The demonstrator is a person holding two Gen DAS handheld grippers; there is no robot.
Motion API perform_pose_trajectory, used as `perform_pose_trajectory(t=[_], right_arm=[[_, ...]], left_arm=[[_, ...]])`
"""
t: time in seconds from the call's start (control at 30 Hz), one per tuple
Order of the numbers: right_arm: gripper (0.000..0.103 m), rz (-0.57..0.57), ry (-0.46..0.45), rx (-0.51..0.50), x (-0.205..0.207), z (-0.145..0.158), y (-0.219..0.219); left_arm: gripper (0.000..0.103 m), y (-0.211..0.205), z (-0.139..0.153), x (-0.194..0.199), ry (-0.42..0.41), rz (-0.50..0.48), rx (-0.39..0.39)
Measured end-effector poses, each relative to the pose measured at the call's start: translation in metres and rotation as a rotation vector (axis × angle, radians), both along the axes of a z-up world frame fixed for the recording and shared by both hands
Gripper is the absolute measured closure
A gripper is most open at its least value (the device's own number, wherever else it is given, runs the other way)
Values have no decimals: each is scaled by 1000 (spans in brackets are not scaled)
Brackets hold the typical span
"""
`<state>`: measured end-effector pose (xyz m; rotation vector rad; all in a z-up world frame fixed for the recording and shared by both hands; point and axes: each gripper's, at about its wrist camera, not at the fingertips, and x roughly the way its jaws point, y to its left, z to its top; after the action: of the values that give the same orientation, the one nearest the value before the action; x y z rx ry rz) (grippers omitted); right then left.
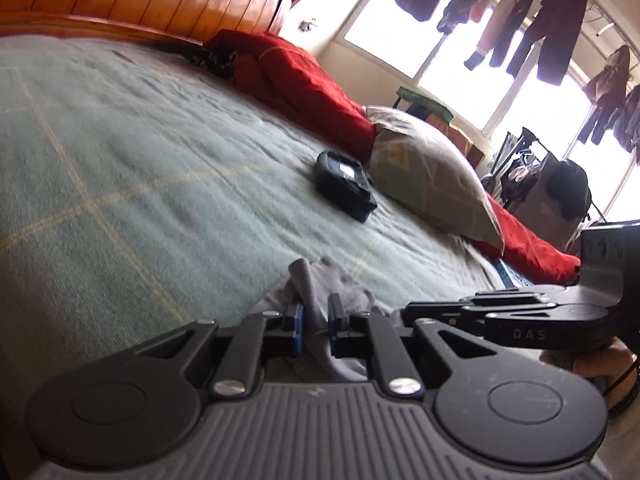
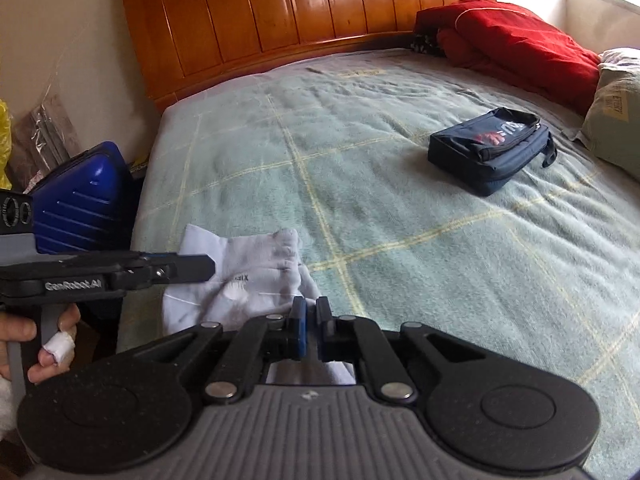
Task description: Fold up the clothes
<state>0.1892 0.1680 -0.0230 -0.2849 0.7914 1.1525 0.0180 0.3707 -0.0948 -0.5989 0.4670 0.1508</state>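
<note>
White garment (image 2: 248, 276): small, crumpled, on the green bed blanket (image 2: 400, 184) near its foot edge. Left gripper (image 1: 316, 316): clamped on a bunched fold. Right gripper (image 2: 310, 322): closed on the near edge. Handling advice: lift both corners level, keep cloth taut, lay it flat. Dark pouch (image 2: 488, 148): well apart.

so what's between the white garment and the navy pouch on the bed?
Only bare green blanket lies between the white garment and the navy pouch, clearest in the right wrist view.
</note>
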Motion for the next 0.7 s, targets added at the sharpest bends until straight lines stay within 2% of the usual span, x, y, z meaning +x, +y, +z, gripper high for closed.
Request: perform_pose_trajectory(t=[0.17, 0.27, 0.3, 0.37, 0.4, 0.43, 0.5, 0.6, 0.7], right_arm=[[86, -5, 43, 49, 7, 5, -1], [84, 0, 85, 90, 12, 6, 4], [83, 9, 85, 78, 11, 4, 9], [74, 28, 49, 33, 5, -3, 19], [73, 38, 29, 15, 2, -7, 24], [74, 48, 9, 3, -1, -10, 27], [94, 56, -48, -20, -8, -13, 30], [96, 49, -84, 5, -11, -9, 30], [96, 28, -72, 34, -4, -3, 31]], left_arm=[[91, 7, -6, -6, -26, -1, -50], [90, 7, -7, -4, -28, -5, -50], [90, 7, -8, -4, -28, -7, -48], [90, 8, -9, -4, -32, -9, -53], [90, 8, -9, -3, -34, -9, -58], [90, 9, -10, -4, -36, -9, -62], [90, 9, -11, -5, -40, -7, -62], [92, 6, -8, -6, -49, -7, -53], [92, 5, -8, -5, -44, 2, -36]])
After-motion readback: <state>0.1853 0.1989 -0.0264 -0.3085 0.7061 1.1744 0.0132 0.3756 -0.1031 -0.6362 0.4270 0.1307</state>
